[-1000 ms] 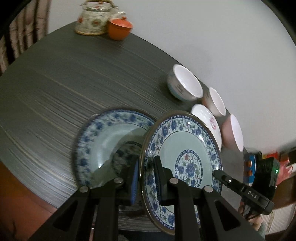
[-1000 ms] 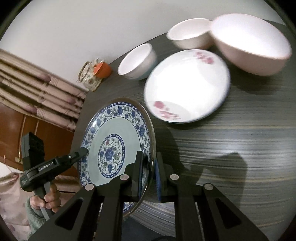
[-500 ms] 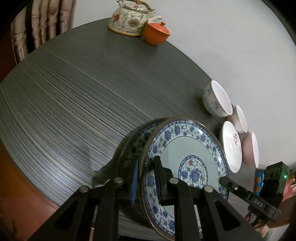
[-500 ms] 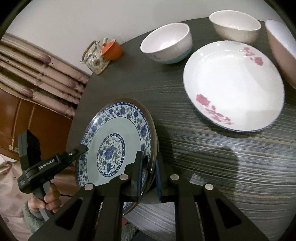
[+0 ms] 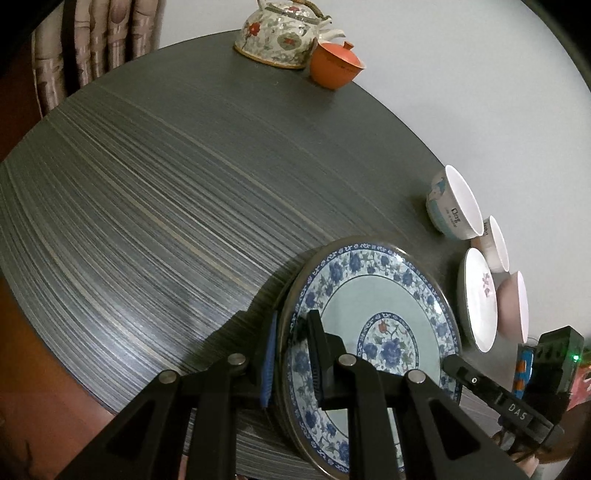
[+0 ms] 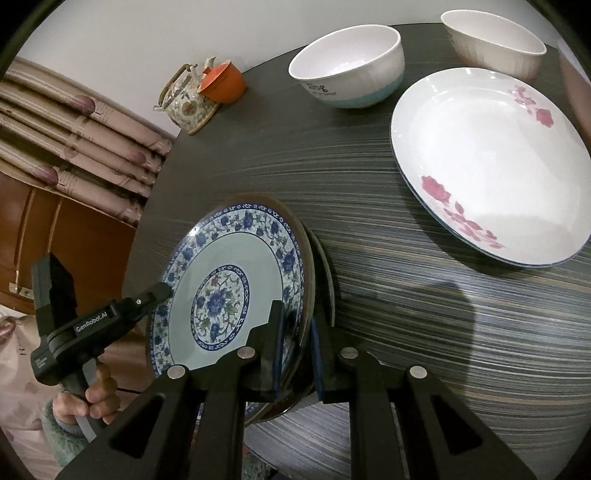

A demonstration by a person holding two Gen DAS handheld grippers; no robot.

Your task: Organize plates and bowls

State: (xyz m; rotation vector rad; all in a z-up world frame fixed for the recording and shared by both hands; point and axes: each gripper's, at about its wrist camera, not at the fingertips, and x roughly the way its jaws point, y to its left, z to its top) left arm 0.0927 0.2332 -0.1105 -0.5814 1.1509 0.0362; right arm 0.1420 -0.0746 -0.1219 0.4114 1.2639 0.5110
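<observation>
Blue plate face up (rim gripped both sides), lying flat.

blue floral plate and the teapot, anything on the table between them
Nothing: in the left wrist view, the table is bare between the blue floral plate and the teapot.

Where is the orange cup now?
The orange cup stands at the far edge of the table, touching or nearly touching the teapot; it shows at the top of both views.
</observation>
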